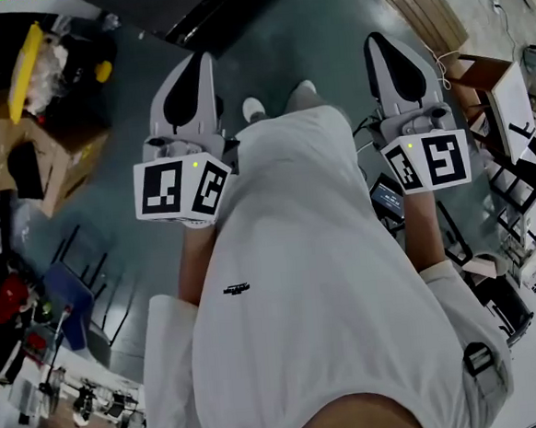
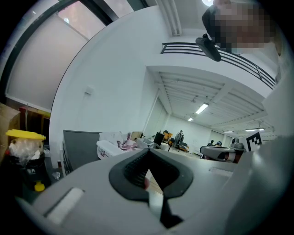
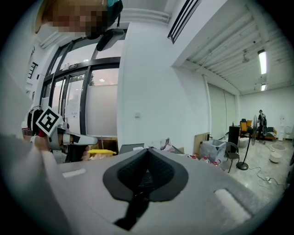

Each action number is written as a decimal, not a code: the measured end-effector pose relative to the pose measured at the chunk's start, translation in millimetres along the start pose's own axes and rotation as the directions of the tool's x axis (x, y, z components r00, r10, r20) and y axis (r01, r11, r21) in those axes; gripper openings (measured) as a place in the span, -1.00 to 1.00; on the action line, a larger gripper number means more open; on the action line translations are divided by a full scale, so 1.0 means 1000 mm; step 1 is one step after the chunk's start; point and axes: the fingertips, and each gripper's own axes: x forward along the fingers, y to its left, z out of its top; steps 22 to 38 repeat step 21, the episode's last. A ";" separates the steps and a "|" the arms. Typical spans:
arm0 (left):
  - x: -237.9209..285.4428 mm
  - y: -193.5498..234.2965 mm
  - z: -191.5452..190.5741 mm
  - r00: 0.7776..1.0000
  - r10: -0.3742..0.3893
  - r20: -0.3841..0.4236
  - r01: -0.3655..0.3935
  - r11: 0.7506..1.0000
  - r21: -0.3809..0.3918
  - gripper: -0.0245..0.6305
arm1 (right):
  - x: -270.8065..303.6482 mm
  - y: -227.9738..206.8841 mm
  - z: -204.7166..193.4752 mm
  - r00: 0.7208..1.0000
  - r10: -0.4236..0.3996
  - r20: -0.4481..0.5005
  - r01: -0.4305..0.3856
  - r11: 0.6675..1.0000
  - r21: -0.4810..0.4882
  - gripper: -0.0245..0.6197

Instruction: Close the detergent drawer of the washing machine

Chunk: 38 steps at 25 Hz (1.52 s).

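No washing machine or detergent drawer shows in any view. In the head view both grippers are held close against the person's white shirt (image 1: pixel 319 278), above a dark floor. My left gripper (image 1: pixel 202 61) points away from the body, and in its own view the black jaw pads meet at the tips (image 2: pixel 149 151) with nothing between them. My right gripper (image 1: pixel 374 41) sits level with it on the other side; its jaws (image 3: pixel 148 150) are also closed together and empty. Both gripper views look out across a room, not at an appliance.
A cardboard box with a yellow-lidded bin (image 1: pixel 30 61) stands at the left, and the bin (image 2: pixel 25 135) also shows in the left gripper view beside a grey panel (image 2: pixel 80 147). Boxes and frames (image 1: pixel 498 89) crowd the right. A stand (image 3: pixel 242 156) and distant people are across the room.
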 end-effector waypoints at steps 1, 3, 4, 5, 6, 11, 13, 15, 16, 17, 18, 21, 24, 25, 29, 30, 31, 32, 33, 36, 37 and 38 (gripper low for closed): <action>0.000 -0.001 -0.001 1.000 -0.002 -0.003 0.002 1.000 -0.001 -0.88 | -0.001 0.000 0.000 1.000 -0.002 0.000 0.002 1.000 -0.001 -0.95; 0.000 -0.001 -0.004 1.000 -0.003 -0.008 0.003 1.000 -0.003 -0.88 | -0.001 -0.001 -0.001 1.000 -0.003 -0.002 0.003 1.000 -0.003 -0.95; 0.000 0.000 -0.005 1.000 -0.002 -0.010 0.002 1.000 -0.005 -0.88 | -0.001 -0.001 -0.002 1.000 -0.003 -0.004 0.003 1.000 -0.003 -0.95; 0.000 0.000 -0.005 1.000 -0.001 -0.011 0.001 1.000 -0.008 -0.88 | 0.000 -0.001 -0.003 1.000 -0.003 -0.006 0.003 1.000 -0.004 -0.95; -0.001 0.001 -0.006 1.000 0.001 -0.011 -0.002 1.000 -0.011 -0.88 | 0.000 -0.002 -0.003 1.000 -0.004 -0.009 0.004 1.000 -0.003 -0.95; -0.002 0.004 -0.004 1.000 0.011 -0.003 -0.011 1.000 -0.016 -0.88 | 0.002 -0.006 -0.003 1.000 -0.015 -0.007 0.015 1.000 0.000 -0.95; -0.003 0.006 -0.004 1.000 0.014 0.000 -0.014 1.000 -0.018 -0.88 | 0.003 -0.005 -0.003 1.000 -0.011 -0.009 0.011 1.000 -0.005 -0.95; -0.005 0.006 -0.004 1.000 0.016 0.000 -0.016 1.000 -0.020 -0.88 | 0.004 -0.002 -0.003 1.000 -0.006 -0.012 0.006 1.000 -0.011 -0.95; -0.006 0.007 -0.004 1.000 0.018 0.000 -0.018 1.000 -0.022 -0.88 | 0.004 -0.001 -0.003 1.000 -0.005 -0.014 0.005 1.000 -0.013 -0.95; -0.007 0.008 -0.004 1.000 0.019 0.000 -0.019 1.000 -0.023 -0.88 | 0.005 0.001 -0.003 1.000 -0.004 -0.015 0.004 1.000 -0.013 -0.95; -0.007 0.009 -0.004 1.000 0.020 0.001 -0.020 0.999 -0.025 -0.88 | 0.006 0.003 -0.004 1.000 -0.003 -0.016 0.002 1.000 -0.013 -0.95; -0.010 0.013 -0.004 1.000 0.024 0.002 -0.023 0.999 -0.031 -0.88 | 0.010 0.008 -0.005 1.000 0.003 -0.022 -0.004 1.000 -0.016 -0.95; -0.010 0.013 -0.004 1.000 0.024 0.002 -0.023 0.999 -0.031 -0.88 | 0.010 0.008 -0.005 1.000 0.003 -0.022 -0.004 1.000 -0.016 -0.95; -0.010 0.013 -0.004 1.000 0.024 0.002 -0.023 0.999 -0.031 -0.88 | 0.010 0.008 -0.005 1.000 0.003 -0.022 -0.004 1.000 -0.016 -0.95; -0.010 0.013 -0.004 1.000 0.024 0.002 -0.023 0.999 -0.031 -0.88 | 0.010 0.008 -0.005 1.000 0.003 -0.022 -0.004 1.000 -0.016 -0.95; -0.010 0.013 -0.004 1.000 0.024 0.002 -0.023 0.999 -0.031 -0.88 | 0.010 0.008 -0.005 1.000 0.003 -0.022 -0.004 1.000 -0.016 -0.95; -0.010 0.013 -0.004 1.000 0.024 0.002 -0.023 0.999 -0.031 -0.88 | 0.010 0.008 -0.005 1.000 0.003 -0.022 -0.004 1.000 -0.016 -0.95; -0.010 0.013 -0.004 1.000 0.024 0.002 -0.023 0.999 -0.031 -0.88 | 0.010 0.008 -0.005 1.000 0.003 -0.022 -0.004 1.000 -0.016 -0.95; -0.010 0.013 -0.004 1.000 0.024 0.002 -0.023 0.999 -0.031 -0.88 | 0.010 0.008 -0.005 1.000 0.003 -0.022 -0.004 1.000 -0.016 -0.95; -0.010 0.013 -0.004 1.000 0.024 0.002 -0.023 0.999 -0.031 -0.88 | 0.010 0.008 -0.005 1.000 0.003 -0.022 -0.004 1.000 -0.016 -0.95; -0.010 0.013 -0.004 1.000 0.024 0.002 -0.023 0.999 -0.031 -0.88 | 0.010 0.008 -0.005 1.000 0.003 -0.022 -0.004 1.000 -0.016 -0.95; -0.010 0.013 -0.004 1.000 0.024 0.002 -0.023 0.999 -0.031 -0.88 | 0.010 0.008 -0.005 1.000 0.003 -0.022 -0.004 1.000 -0.016 -0.95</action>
